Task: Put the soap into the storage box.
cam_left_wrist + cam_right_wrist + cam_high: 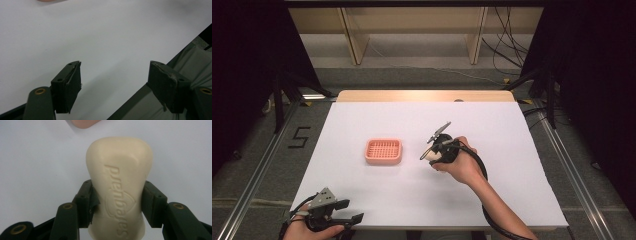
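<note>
A cream bar of soap (119, 190) with raised lettering is clamped between the two black jaws of my right gripper (117, 200); the pads press on both its sides. From above, that gripper (432, 154) sits right of centre over the white table, the soap (432, 156) pale at its tip. A pink slotted soap dish (383, 151) rests just to its left, and its edge (82, 123) peeks in at the top of the right gripper view. My left gripper (351, 212) lies at the table's front left edge, jaws wide apart (115, 85) with nothing between them.
The white table top (422, 125) ends in a wooden strip at the back. Grey floor and a metal rail (257, 170) run along the left. Cables trail on the floor behind, and grey cloth (195, 62) shows past the table's edge.
</note>
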A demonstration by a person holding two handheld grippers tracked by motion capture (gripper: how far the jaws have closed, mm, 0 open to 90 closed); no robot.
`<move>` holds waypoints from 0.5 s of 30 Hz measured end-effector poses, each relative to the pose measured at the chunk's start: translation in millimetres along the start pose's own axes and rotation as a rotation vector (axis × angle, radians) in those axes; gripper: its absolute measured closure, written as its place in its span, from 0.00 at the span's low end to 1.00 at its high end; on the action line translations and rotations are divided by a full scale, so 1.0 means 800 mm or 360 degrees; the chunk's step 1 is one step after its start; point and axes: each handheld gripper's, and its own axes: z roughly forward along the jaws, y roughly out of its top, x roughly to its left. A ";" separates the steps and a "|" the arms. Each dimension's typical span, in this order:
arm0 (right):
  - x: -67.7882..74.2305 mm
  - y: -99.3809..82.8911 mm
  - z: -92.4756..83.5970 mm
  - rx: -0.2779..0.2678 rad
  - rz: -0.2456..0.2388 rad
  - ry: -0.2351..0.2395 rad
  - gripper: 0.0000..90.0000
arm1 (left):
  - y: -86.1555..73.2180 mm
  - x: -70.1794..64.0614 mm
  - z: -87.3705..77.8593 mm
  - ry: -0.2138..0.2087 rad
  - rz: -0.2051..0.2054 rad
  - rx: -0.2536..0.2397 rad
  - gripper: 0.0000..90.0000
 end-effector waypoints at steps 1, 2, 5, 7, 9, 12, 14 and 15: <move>0.001 0.001 0.001 -0.0003 0.0006 -0.0005 0.56 | 0.000 -0.001 0.001 0.0000 -0.0020 -0.0015 0.29; 0.002 0.002 0.000 0.0000 0.0013 0.0009 0.56 | -0.001 -0.001 0.000 -0.0005 -0.0036 -0.0009 0.29; 0.004 0.006 0.002 0.0001 0.0026 0.0010 0.56 | -0.001 0.000 -0.001 0.0018 -0.0014 -0.0008 0.29; 0.004 0.008 0.003 -0.0010 -0.0004 0.0024 0.56 | -0.001 -0.001 -0.002 -0.0011 -0.0039 0.0008 0.29; 0.004 0.010 0.003 -0.0006 -0.0008 0.0018 0.56 | -0.002 -0.001 -0.002 -0.0006 -0.0042 0.0002 0.29; 0.006 0.013 0.004 -0.0015 0.0001 0.0015 0.56 | -0.002 0.000 -0.003 0.0005 -0.0027 -0.0011 0.29; 0.007 0.016 0.005 -0.0018 -0.0010 0.0016 0.56 | -0.003 -0.001 -0.003 0.0002 -0.0048 -0.0016 0.29; 0.007 0.016 0.005 -0.0015 -0.0011 0.0015 0.56 | -0.003 -0.002 -0.003 0.0002 -0.0048 -0.0029 0.29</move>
